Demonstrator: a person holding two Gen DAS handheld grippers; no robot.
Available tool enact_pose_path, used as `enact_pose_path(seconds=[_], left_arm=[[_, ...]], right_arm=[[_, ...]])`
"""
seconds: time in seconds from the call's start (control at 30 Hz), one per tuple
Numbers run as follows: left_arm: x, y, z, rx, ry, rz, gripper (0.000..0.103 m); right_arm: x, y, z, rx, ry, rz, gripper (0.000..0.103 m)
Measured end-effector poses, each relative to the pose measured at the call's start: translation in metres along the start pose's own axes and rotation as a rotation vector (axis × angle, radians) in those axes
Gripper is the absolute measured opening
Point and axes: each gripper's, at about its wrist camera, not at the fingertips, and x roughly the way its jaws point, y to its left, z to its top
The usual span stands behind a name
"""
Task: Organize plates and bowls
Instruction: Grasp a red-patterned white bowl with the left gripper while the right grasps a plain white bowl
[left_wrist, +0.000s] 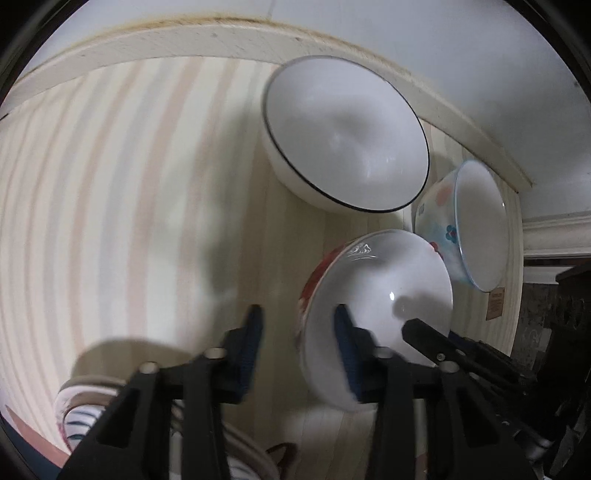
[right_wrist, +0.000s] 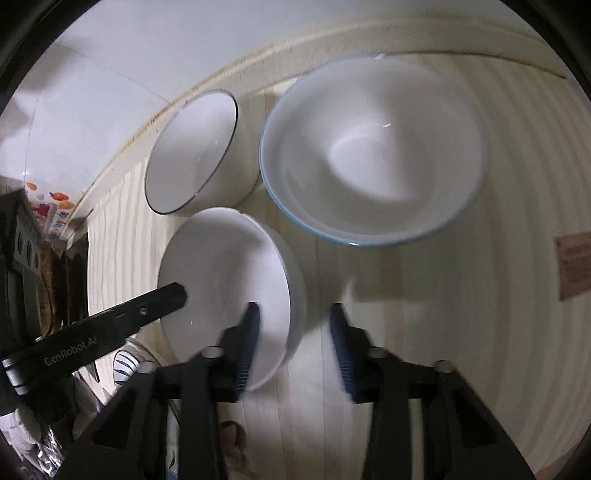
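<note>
Three white bowls stand on a striped tablecloth. A black-rimmed bowl (left_wrist: 347, 136) (right_wrist: 195, 151) is at the back. A blue-rimmed bowl with a coloured pattern outside (left_wrist: 476, 225) (right_wrist: 373, 151) is beside it. A red-patterned bowl (left_wrist: 376, 295) (right_wrist: 225, 280) is nearest. My left gripper (left_wrist: 299, 332) is open, its jaws astride this bowl's rim, one inside and one outside. My right gripper (right_wrist: 293, 332) is open, its jaws astride the same bowl's opposite rim. The left gripper's finger shows in the right wrist view (right_wrist: 162, 299).
A stack of striped plates (left_wrist: 85, 406) lies at the lower left of the left wrist view. The table's pale raised edge (left_wrist: 184, 44) and a white wall run behind the bowls. A brown label (right_wrist: 574, 266) lies on the cloth at right. Dark clutter (right_wrist: 33, 240) sits at far left.
</note>
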Motion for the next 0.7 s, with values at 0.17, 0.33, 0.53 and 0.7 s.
enact_pose_path(seconds=[0.17, 0.33, 0.53, 0.7], left_arm=[[-0.002, -0.014, -0.003, 0.046, -0.013, 0.027, 0.022], [-0.015, -0.028, -0.021, 0.079, -0.018, 0.023, 0.022], [-0.033, -0.050, -0.059, 0.139, -0.023, 0.019, 0.023], [-0.036, -0.069, -0.088, 0.190, -0.009, 0.016, 0.023]], right_arm=[[0.009, 0.001, 0.004, -0.034, 0.007, -0.011, 0.016], [-0.005, 0.002, -0.011, -0.054, 0.004, -0.012, 0.016], [-0.037, -0.004, -0.039, -0.067, -0.009, -0.012, 0.016], [-0.058, -0.013, -0.074, -0.063, -0.007, -0.017, 0.016]])
